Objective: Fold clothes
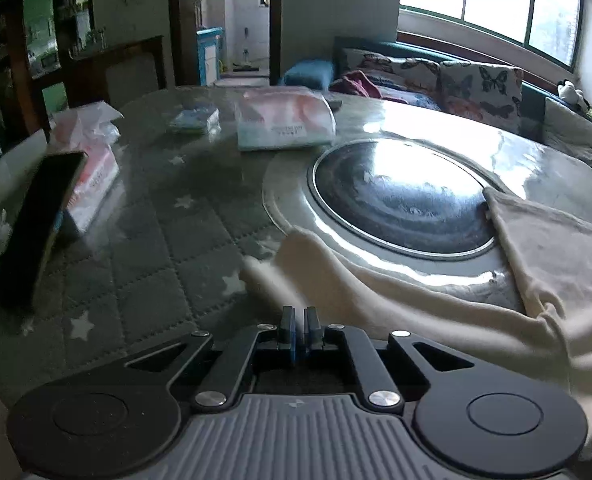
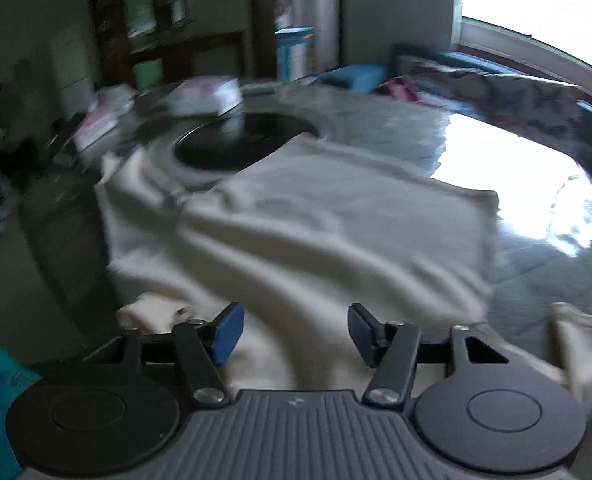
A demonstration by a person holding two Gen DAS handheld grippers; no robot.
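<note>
Cream garment [image 2: 296, 216] lies spread beneath the right hand-held gripper [image 2: 291, 330].

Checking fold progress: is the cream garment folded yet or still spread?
Mostly spread. The cream garment lies rumpled across the table, one part overlapping the dark round inset; no neat fold shows.

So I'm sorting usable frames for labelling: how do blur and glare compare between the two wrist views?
Left wrist: mostly sharp; window glare whitens the glossy table and dark round inset, and the cream garment stays readable. Right wrist: heavy motion smear over the background and garment, blown-out window reflection on the table; only the right gripper is crisp.
</note>
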